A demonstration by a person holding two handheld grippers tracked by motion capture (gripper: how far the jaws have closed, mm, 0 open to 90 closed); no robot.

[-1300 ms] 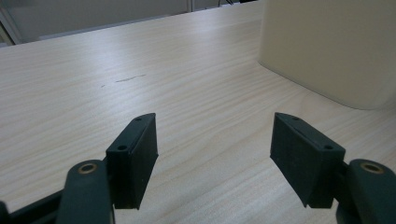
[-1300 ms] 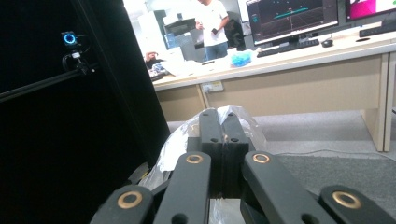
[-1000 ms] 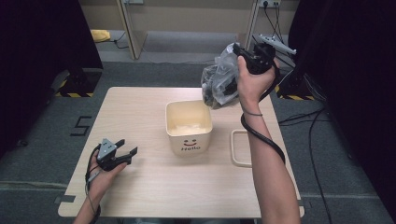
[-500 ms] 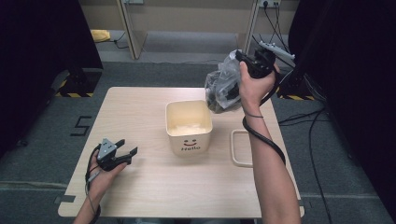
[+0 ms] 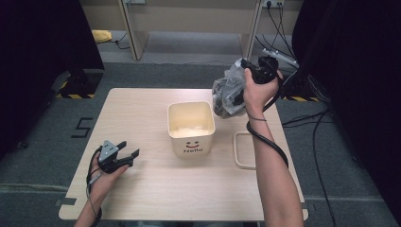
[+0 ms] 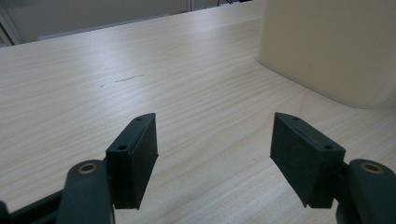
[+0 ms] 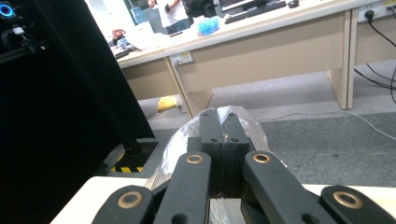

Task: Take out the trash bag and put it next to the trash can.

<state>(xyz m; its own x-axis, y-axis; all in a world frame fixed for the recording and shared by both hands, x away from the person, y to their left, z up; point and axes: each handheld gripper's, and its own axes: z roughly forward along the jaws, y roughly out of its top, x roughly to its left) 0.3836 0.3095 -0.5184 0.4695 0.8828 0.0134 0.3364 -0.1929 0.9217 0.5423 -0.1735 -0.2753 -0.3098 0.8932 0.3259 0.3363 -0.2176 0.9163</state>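
Lowered a little since the earlier frames, the right tool now carries its clear plastic bag nearer the cream bin.

To do this step well, I judge the bag should be brought fully over the bin's open mouth before it is released, since it hangs above the counter toward the far right corner, just beyond the bin's right rim, with dark contents that could catch the edge. In the right gripper view the right tool's jaws are pressed together on the bag's gathered film. The left tool rests near the counter's front left edge, jaws spread wide and holding nothing, bare wood between them. A loose cream frame lies right of the bin.
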